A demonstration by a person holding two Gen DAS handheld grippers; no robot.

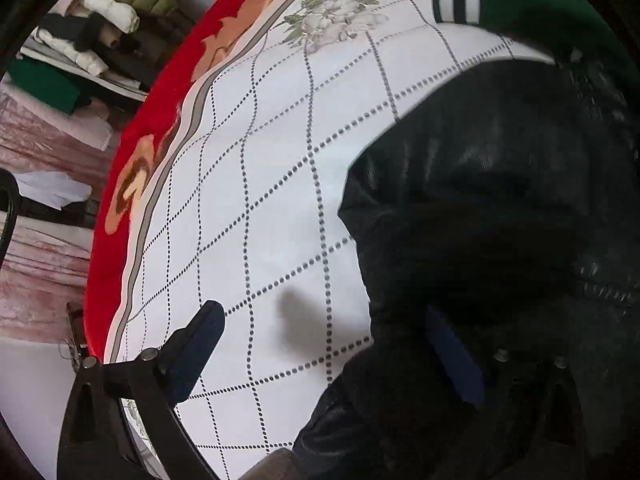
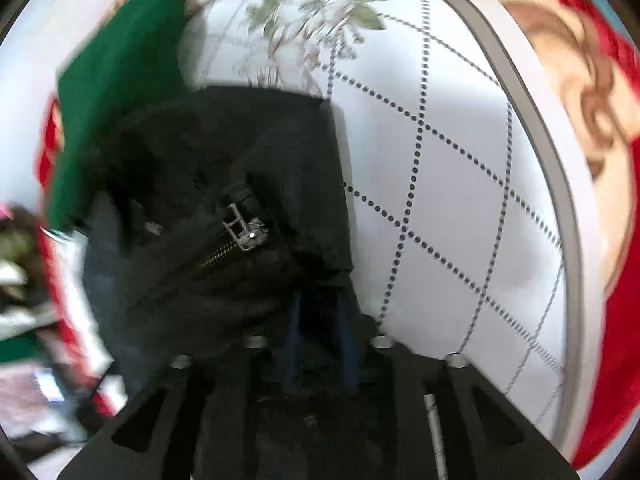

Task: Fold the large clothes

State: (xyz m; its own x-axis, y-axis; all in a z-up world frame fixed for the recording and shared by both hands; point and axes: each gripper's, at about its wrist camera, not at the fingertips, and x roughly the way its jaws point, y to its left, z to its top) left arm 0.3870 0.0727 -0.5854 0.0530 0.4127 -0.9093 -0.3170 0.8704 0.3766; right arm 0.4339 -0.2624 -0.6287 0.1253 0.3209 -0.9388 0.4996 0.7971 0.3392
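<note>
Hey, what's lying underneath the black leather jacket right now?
The black leather jacket lies on a white bedspread with a dotted grid. A green garment shows at its far edge. Whatever is directly beneath the jacket is covered.

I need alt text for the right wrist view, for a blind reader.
The right gripper is shut on a black zippered jacket, which lies on a white cloth with dotted diamond lines. A green garment sits behind the jacket.
</note>
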